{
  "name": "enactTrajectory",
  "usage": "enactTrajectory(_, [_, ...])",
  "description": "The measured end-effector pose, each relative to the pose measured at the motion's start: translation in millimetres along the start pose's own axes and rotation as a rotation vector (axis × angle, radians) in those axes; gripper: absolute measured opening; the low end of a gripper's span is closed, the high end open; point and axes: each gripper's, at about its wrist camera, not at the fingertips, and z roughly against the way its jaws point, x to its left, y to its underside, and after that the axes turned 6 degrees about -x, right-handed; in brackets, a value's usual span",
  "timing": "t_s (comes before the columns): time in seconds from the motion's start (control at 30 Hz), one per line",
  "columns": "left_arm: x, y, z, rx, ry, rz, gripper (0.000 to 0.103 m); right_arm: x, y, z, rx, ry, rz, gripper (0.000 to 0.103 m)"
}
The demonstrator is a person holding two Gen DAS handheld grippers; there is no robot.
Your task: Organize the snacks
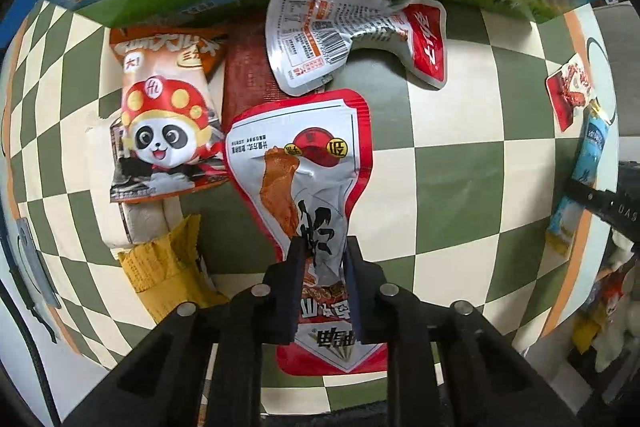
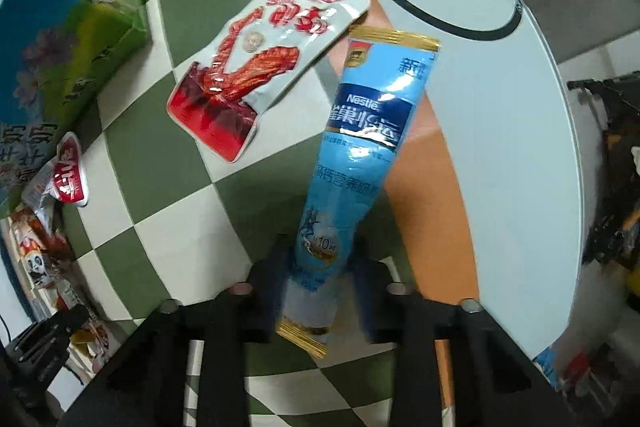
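Two black fingers of the left gripper pinch the red duck-foot pack over the checkered cloth, and the right gripper hugs the blue Nestle stick beside the chicken-wing pack.

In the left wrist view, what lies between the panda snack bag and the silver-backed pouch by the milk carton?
A dark red flat packet lies between the panda snack bag and the silver-backed pouch, partly tucked under both, in the left wrist view.

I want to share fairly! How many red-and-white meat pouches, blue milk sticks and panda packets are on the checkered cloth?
Red-and-white pouches: 3
Blue milk sticks: 1
Panda packets: 1
Total: 5
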Motion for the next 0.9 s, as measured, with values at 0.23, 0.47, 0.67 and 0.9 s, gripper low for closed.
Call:
enactTrajectory(0.23, [35, 15, 11, -0.02, 0.033, 0.058, 0.01, 21, 20, 17, -0.026, -0.07, 0.048, 0.021])
enactTrajectory(0.47, [56, 23, 43, -0.065, 0.051, 0.069, 0.005, 55, 40, 44, -0.05, -0.151, 0.114, 0.02])
enactTrajectory(0.67, [73, 16, 15, -0.007, 0.075, 0.145, 0.01, 63, 42, 54, -0.055, -0.189, 0.159, 0.02])
enactTrajectory(0.9, [108, 0, 2, 0.004, 0.165, 0.271, 0.033, 63, 39, 52, -0.04, -0.205, 0.155, 0.02])
